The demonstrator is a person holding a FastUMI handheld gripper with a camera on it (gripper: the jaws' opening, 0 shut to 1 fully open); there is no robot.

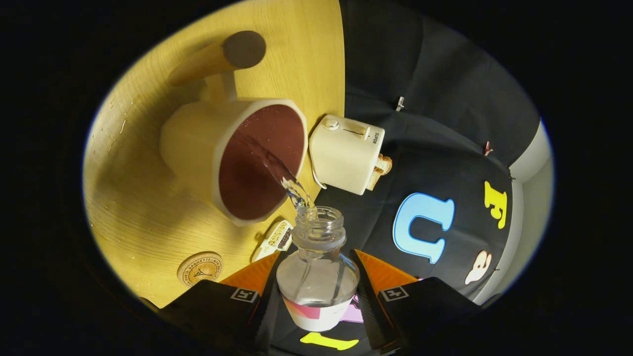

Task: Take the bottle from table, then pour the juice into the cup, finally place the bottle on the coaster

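While I tip the bottle (pixel 317 269), my tool (pixel 316 291) squeezes it from both sides, one finger pressed on each side of its body. Its open mouth points at the cup (pixel 237 158), and a thin clear stream runs from it over the near rim into the dark inside. I think the pour is about half done, since some juice sits low in the bottle.

The stream lands very close to the rim. If I tilt less, it could fall short and wet the tabletop (pixel 143 212). If I tilt too fast, it could splash out. The bottle is wet-looking glass or plastic, so it might slip if I loosen up.

A round coaster (pixel 200 268) lies near my left finger, where the bottle goes next. A small packet (pixel 275 240) lies between it and the cup. A toaster (pixel 347 153) with bread stands just beside the cup, close enough to bump.
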